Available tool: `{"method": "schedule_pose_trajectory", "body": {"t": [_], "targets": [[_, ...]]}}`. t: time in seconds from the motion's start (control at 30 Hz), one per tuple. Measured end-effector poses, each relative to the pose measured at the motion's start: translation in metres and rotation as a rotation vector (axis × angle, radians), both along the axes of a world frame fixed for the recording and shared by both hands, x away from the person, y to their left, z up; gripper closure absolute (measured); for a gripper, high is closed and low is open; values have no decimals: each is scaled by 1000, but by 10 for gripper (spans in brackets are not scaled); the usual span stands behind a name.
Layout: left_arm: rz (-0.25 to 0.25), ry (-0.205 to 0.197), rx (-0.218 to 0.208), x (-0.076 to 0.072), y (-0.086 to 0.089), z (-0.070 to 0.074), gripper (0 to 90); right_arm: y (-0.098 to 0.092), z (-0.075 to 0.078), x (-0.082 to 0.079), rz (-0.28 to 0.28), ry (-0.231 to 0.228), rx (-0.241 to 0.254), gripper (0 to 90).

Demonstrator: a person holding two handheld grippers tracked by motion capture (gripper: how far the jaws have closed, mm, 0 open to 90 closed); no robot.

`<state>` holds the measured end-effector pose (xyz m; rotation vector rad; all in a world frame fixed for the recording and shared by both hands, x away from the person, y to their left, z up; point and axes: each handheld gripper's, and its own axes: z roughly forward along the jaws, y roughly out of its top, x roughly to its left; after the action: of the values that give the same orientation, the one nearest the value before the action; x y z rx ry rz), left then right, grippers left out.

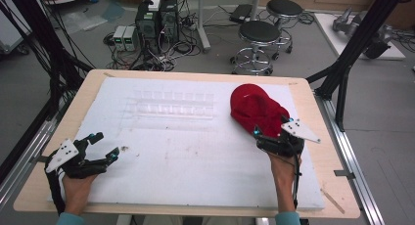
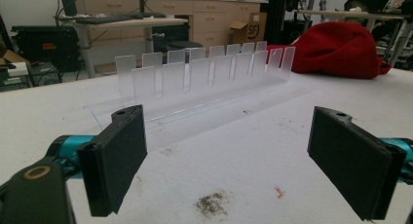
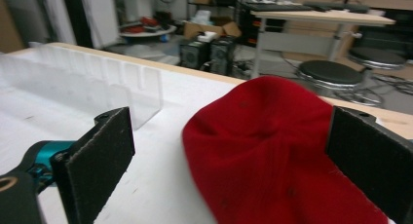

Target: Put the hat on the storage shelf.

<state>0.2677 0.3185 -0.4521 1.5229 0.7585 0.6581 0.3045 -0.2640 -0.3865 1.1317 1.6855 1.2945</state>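
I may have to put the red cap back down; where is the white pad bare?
Bare: the wide stretch of white pad between the left claw and right claw, in front of the clear slotted rack. Crowded: the right side, where the red cap lies beside the rack's end.

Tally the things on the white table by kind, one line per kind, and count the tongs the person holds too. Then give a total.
Red cap: 1
Clear slotted rack: 1
Tongs: 2, left tongs and right tongs
Total: 4
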Motion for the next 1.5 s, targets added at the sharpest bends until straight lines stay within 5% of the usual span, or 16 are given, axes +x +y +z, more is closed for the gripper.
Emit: {"method": "schedule_pose_trajectory", "body": {"t": [0.33,0.67,0.77,1.13,1.23,1.5], "targets": [[-4,-3,-6,0,0,0,146,9,7,39,-72,97,-64,43],[-4,-2,-6,0,0,0,146,3,-7,55,-124,200,-89,68],[-4,-4,-5,0,0,0,146,3,-10,58,-135,222,-102,198],[-5,-3,-7,0,0,0,146,3,-17,64,-163,283,-97,384],[-5,-2,-8,0,0,0,146,2,-19,65,-163,303,-106,519],[-4,-2,-6,0,0,0,146,3,-21,67,-174,338,-104,684]]}}
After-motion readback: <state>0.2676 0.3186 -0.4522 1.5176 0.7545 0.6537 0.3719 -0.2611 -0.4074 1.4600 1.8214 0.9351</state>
